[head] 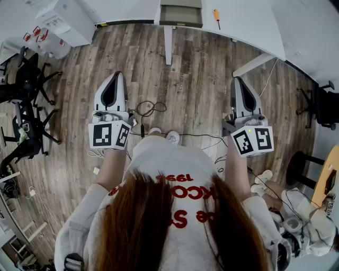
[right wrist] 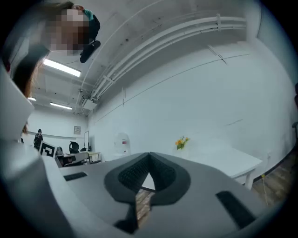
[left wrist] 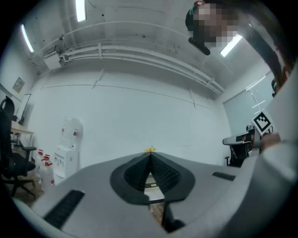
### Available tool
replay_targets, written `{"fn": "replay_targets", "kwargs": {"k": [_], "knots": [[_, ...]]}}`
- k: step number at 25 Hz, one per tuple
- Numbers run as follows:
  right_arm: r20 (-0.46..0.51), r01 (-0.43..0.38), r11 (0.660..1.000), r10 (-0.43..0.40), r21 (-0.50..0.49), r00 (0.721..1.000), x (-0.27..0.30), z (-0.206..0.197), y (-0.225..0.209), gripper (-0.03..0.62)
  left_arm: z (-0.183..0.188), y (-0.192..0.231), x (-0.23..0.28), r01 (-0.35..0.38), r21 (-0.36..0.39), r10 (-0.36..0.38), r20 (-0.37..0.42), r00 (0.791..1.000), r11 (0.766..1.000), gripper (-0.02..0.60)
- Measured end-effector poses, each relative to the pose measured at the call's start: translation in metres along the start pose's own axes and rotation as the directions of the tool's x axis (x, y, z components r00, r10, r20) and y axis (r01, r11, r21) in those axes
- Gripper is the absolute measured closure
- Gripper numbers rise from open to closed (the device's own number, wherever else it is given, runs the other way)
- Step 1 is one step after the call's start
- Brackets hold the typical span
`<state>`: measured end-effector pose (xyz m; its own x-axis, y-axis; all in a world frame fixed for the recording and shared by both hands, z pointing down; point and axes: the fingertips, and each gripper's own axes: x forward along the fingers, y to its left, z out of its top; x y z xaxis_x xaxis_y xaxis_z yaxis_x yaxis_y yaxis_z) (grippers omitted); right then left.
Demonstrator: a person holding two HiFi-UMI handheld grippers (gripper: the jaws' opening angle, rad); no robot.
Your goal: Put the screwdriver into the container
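Note:
The screwdriver (head: 216, 16), with an orange handle, lies on the white table (head: 243, 21) at the far side of the head view. To its left on the same table stands a grey-green container (head: 180, 15). I hold both grippers over the wooden floor, well short of the table and pointing towards it. The left gripper (head: 117, 75) is shut with nothing in it, and its jaws meet at the tips (left wrist: 150, 155). My right gripper (head: 237, 80) is also shut and empty (right wrist: 149, 154). Neither gripper view shows the screwdriver.
A table leg (head: 168, 45) stands ahead between the grippers. Cables (head: 151, 108) trail on the floor near my feet. Black office chairs (head: 24, 90) crowd the left side, a chair (head: 324, 106) and a stool (head: 303, 169) the right. A white water dispenser (left wrist: 65, 148) stands by the wall.

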<state>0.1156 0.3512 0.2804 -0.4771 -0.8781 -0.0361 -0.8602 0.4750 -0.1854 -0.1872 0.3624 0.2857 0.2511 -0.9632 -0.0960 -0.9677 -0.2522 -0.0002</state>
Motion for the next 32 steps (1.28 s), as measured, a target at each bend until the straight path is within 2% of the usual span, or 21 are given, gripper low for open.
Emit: {"fn": "replay_targets", "kwargs": {"k": [5, 10, 18, 23, 32], "knots": [[0.009, 0.014, 1.0, -0.014, 0.0, 1.0, -0.002, 0.006, -0.006, 0.589, 0.004, -0.005, 0.003, 0.008, 0.004, -0.008, 0.003, 1.0, 1.0, 0.577], [0.035, -0.001, 0.998, -0.001, 0.06, 0.999, -0.005, 0.008, -0.009, 0.588, 0.005, -0.009, 0.003, 0.002, 0.007, -0.002, -0.002, 1.0, 1.0, 0.577], [0.032, -0.02, 0.996, 0.018, 0.081, 0.999, 0.01, 0.001, -0.008, 0.588, -0.002, 0.004, 0.012, -0.009, 0.007, 0.01, -0.02, 1.0, 1.0, 0.577], [0.025, -0.01, 0.996, 0.008, 0.085, 1.0, 0.037, 0.001, -0.023, 0.588, -0.008, 0.014, 0.049, 0.003, -0.016, -0.003, -0.005, 1.0, 1.0, 0.577], [0.038, -0.002, 0.998, -0.001, 0.063, 0.999, 0.131, 0.017, -0.053, 0.588, -0.014, 0.046, 0.149, 0.042, -0.039, -0.041, 0.014, 0.999, 0.998, 0.577]]}}
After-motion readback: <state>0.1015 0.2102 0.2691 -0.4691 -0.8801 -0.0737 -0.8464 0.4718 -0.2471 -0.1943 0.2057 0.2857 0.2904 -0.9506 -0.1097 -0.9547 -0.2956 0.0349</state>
